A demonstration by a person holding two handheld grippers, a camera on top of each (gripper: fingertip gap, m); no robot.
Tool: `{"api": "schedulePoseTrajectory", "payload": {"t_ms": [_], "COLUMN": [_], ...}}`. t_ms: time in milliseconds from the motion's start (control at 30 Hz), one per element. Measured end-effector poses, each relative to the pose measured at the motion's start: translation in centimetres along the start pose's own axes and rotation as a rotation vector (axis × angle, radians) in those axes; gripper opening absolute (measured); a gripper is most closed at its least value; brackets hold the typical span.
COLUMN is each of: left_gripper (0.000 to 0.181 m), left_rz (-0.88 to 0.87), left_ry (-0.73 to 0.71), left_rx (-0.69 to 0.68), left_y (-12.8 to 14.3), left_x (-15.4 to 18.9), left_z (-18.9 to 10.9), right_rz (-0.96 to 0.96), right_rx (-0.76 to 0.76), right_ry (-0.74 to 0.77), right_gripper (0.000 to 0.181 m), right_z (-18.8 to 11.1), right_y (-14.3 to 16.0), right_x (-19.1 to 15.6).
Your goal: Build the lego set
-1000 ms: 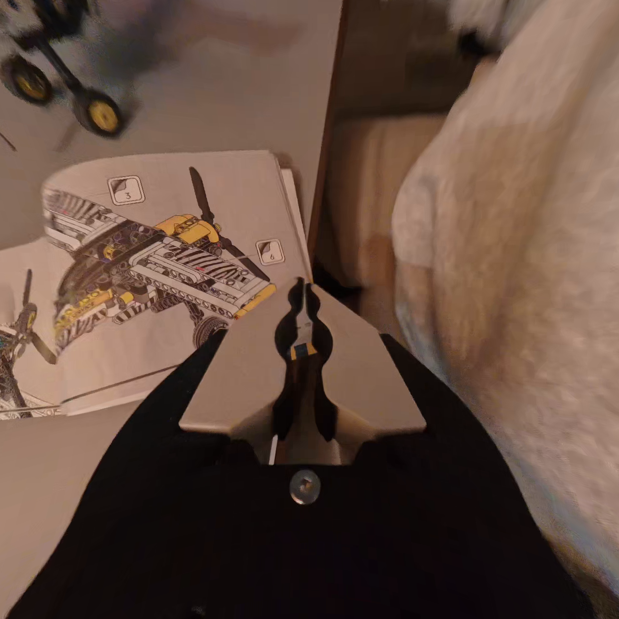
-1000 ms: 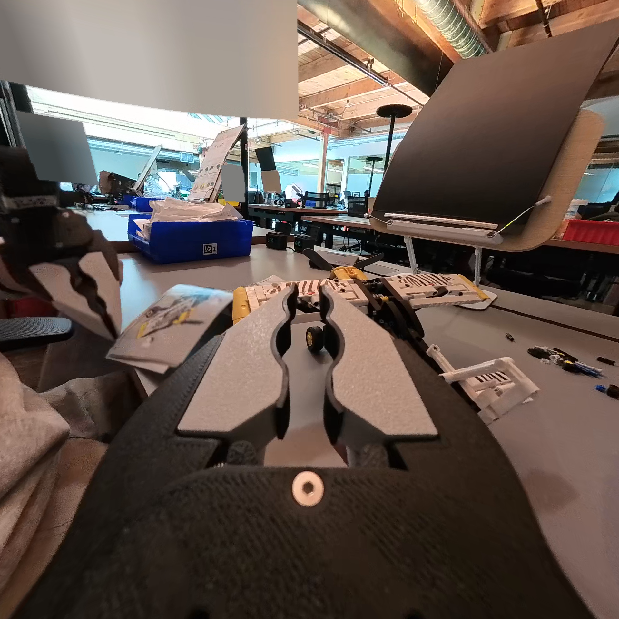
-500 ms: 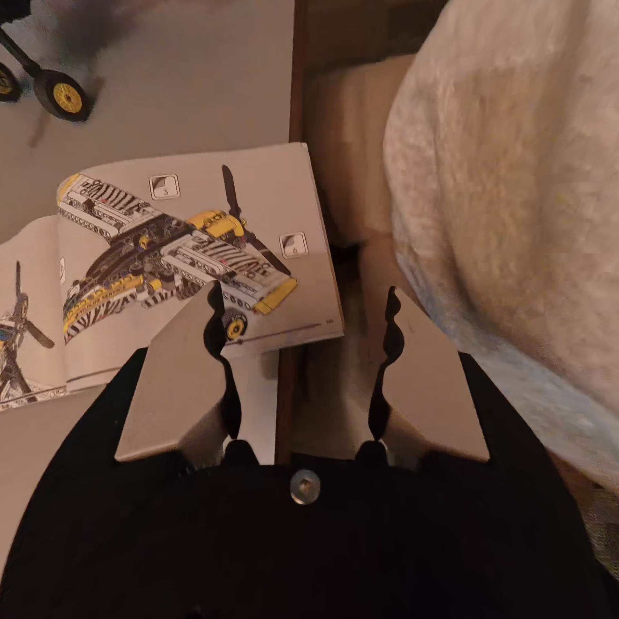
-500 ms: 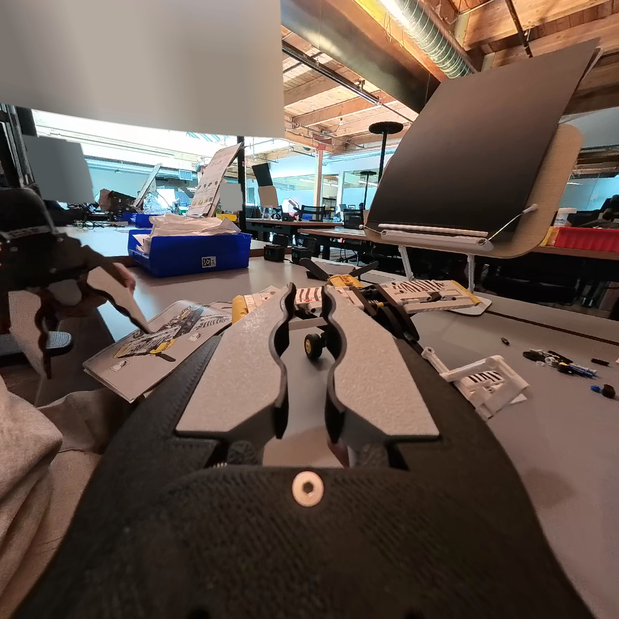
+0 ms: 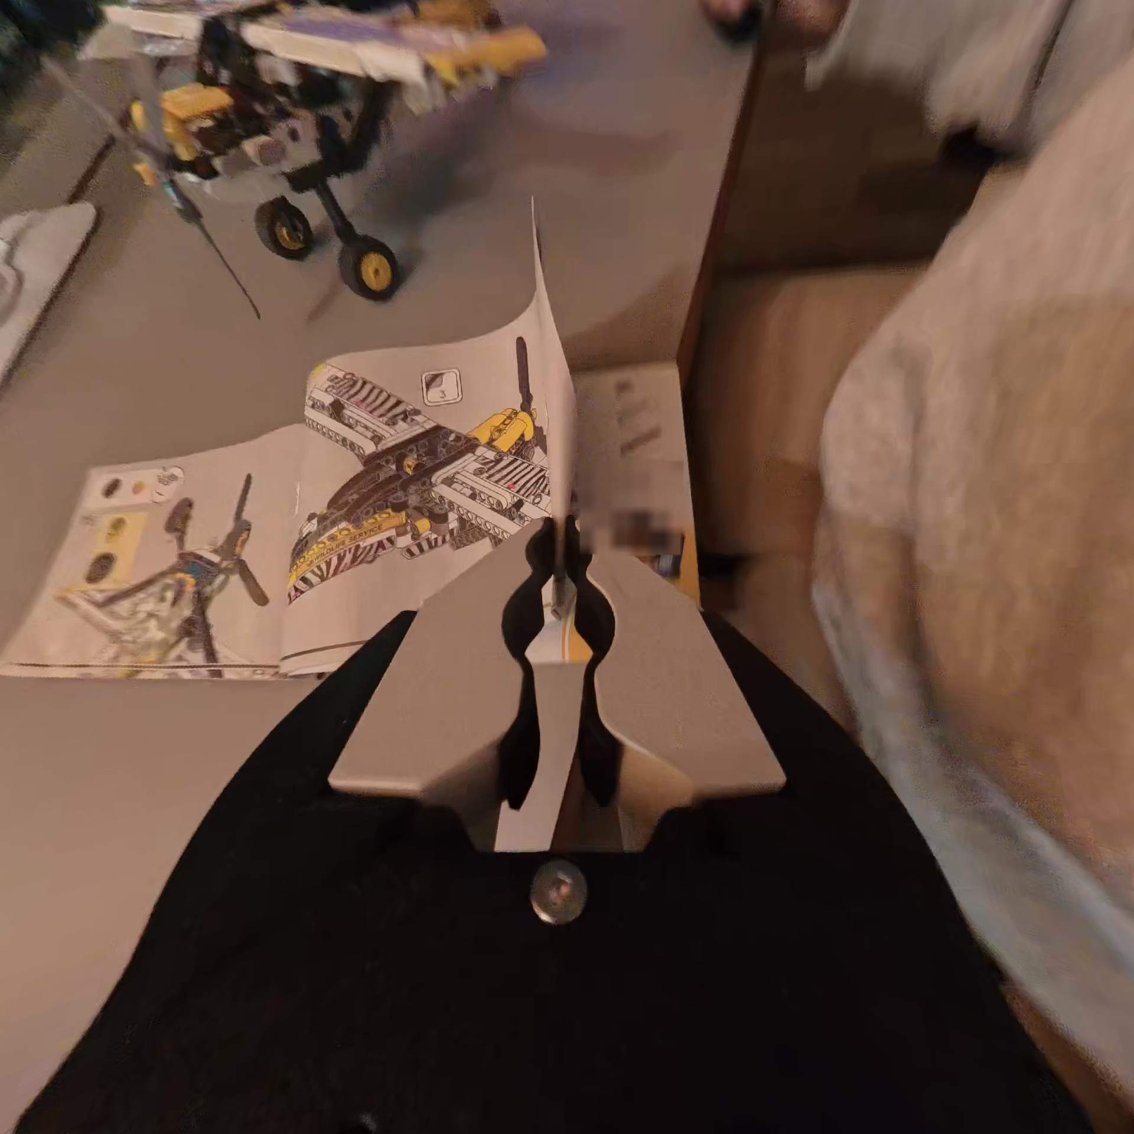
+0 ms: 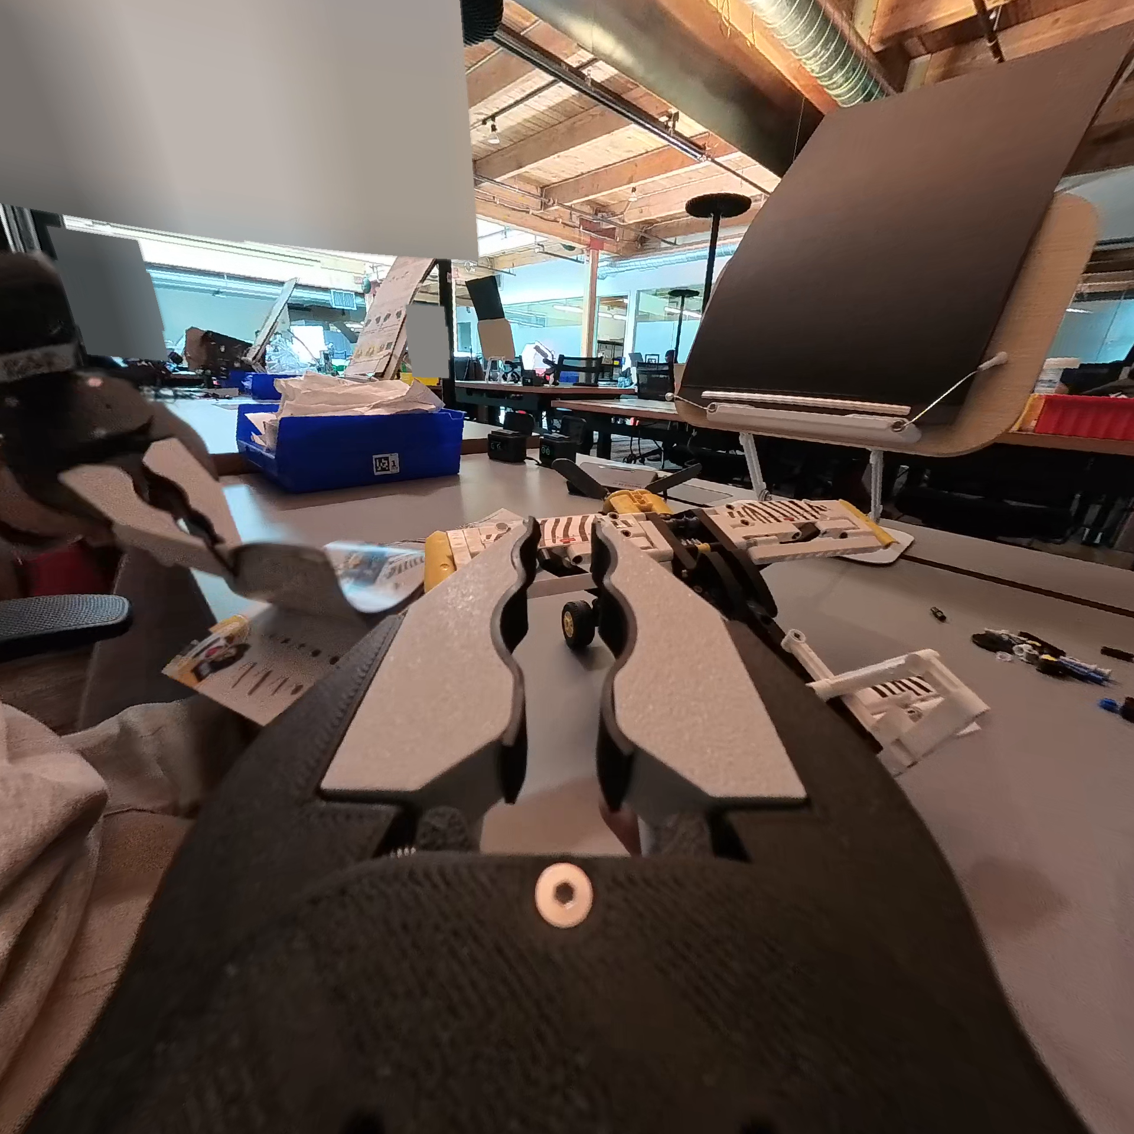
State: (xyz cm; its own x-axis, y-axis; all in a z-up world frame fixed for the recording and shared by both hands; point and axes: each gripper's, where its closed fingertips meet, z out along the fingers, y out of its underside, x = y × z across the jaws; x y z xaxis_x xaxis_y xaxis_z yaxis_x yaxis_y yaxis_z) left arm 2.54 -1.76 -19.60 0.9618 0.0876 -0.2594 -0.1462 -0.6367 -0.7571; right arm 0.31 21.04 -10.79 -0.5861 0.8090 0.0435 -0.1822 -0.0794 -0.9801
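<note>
At lower centre we see the left gripper pinching a lifted page of the instruction booklet, which lies near the table edge. The right gripper holds nothing, fingers slightly parted. Beyond it, mid-frame, stands the lego plane, a loose white piece at right, a blue bin far left.

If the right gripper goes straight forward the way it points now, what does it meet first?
Probably the yellow-hubbed wheel of the lego plane, seen in the gap between the right gripper fingers. Depth is unclear; only bare table lies before it.
</note>
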Motion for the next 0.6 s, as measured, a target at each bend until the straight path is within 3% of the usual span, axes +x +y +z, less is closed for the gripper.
{"api": "schedulePoseTrajectory", "payload": {"t_ms": [167,333,500,600], "left_gripper": [0.0,0.0,0.0,0.0], "left_rz": [-0.284,-0.545,-0.679,-0.795], "left_ry": [0.024,-0.046,-0.162,-0.168], "left_rx": [0.172,0.377,0.379,0.356], "left_y": [-3.5,-5.7,-1.4,2.1], "left_x": [-3.5,-12.3,-23.5,-27.9], "left_z": [-2.0,-5.3,-4.8,-3.5], "right_rz": [-0.001,-0.005,-0.009,-0.009], "right_rx": [-0.005,-0.01,-0.018,-0.018], "right_ry": [0.0,0.001,0.002,0.004], "right_gripper": [0.015,0.015,0.015,0.015], "right_z": [0.1,0.1,0.2,0.2], "right_y": [0.1,0.1,0.3,0.3], "right_x": [0.0,0.0,-0.1,-0.1]}}
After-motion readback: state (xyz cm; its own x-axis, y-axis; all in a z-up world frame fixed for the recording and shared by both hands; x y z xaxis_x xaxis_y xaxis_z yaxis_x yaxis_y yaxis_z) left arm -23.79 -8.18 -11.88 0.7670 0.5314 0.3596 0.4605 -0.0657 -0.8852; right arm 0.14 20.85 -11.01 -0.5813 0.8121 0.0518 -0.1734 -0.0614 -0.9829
